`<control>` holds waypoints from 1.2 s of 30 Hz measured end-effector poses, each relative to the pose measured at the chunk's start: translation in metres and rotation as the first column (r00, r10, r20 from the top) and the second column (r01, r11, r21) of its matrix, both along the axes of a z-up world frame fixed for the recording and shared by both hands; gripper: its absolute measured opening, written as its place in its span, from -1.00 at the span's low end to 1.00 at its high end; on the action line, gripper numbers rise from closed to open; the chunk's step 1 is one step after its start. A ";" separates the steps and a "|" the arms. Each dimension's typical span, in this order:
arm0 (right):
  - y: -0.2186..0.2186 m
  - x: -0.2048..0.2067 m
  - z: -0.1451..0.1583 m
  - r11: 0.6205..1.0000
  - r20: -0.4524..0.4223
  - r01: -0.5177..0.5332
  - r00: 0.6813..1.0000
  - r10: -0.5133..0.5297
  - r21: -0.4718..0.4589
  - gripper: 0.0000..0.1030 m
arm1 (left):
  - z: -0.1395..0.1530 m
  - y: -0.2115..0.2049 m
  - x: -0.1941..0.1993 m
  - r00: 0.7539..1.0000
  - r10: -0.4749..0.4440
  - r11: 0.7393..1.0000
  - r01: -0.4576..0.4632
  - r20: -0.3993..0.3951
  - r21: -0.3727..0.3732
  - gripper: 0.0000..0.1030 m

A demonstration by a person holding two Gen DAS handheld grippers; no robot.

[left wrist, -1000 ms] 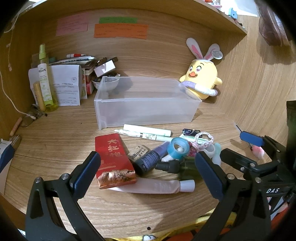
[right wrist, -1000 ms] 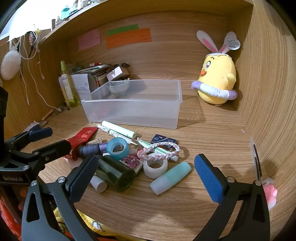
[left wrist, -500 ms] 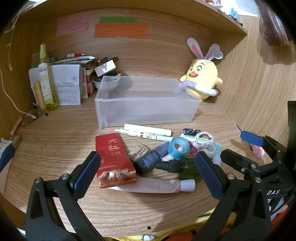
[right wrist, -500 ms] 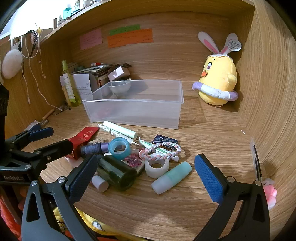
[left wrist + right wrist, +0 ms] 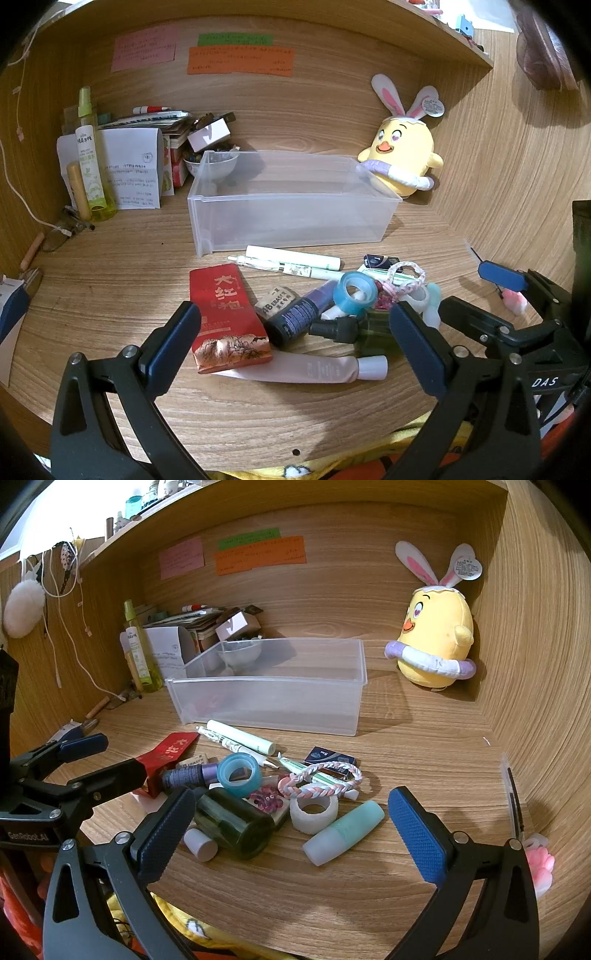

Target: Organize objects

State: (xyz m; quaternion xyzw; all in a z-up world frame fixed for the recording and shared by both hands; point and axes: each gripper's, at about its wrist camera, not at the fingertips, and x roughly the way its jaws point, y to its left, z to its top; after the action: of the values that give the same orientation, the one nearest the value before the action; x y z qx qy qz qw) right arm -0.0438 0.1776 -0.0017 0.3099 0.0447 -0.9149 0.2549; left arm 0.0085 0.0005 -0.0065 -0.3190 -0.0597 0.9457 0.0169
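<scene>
While we hold the left gripper [image 5: 293, 341] and the right gripper [image 5: 291, 829] low over the wooden surface [image 5: 424, 738], both sets of jaws stand wide apart and hold nothing. Between them and the clear bin [image 5: 291, 218] lies the clutter: red packet [image 5: 225, 314], pink tube [image 5: 295, 371], tape roll [image 5: 240, 773], green bottle [image 5: 234, 821].

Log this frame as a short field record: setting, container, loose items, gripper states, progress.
setting: wooden desk alcove, yellow plush chick in the corner
container: clear plastic bin, nothing visible inside
loose items: red packet, pink tube, blue tape roll, dark green bottle, mint tube, braided bracelet, pens
left gripper: open, holding nothing
right gripper: open, holding nothing
progress: pile in front of bin, nothing sorted yet
</scene>
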 end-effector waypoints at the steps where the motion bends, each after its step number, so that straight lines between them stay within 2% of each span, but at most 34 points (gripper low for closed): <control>1: 0.000 0.000 0.000 1.000 0.000 0.000 1.000 0.000 0.000 1.00 | 0.000 0.000 0.000 1.000 0.000 1.000 0.000 0.000 0.000 1.00; 11: 0.000 0.001 -0.001 1.000 0.006 -0.003 1.000 0.003 -0.004 1.00 | -0.001 0.000 0.000 1.000 -0.004 1.000 0.004 0.004 0.009 1.00; 22: 0.003 -0.006 -0.006 1.000 0.051 -0.013 0.999 0.013 0.001 1.00 | -0.007 -0.009 -0.001 0.999 0.013 1.000 -0.014 0.029 0.011 1.00; 29: 0.019 -0.016 -0.013 0.999 0.068 0.031 0.997 -0.034 0.041 1.00 | -0.020 -0.029 -0.009 0.993 0.077 0.997 -0.077 0.085 -0.007 1.00; 36: 0.036 -0.033 -0.033 0.994 0.121 0.073 0.989 -0.082 0.077 1.00 | -0.045 -0.045 -0.020 0.976 0.142 0.990 -0.142 0.165 -0.014 1.00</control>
State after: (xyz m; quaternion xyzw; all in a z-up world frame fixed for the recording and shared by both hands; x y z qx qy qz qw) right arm -0.0767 0.2132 -0.0351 0.3768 0.0499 -0.9008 0.2099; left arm -0.0112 -0.0449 -0.0515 -0.3915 -0.0824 0.9148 -0.0561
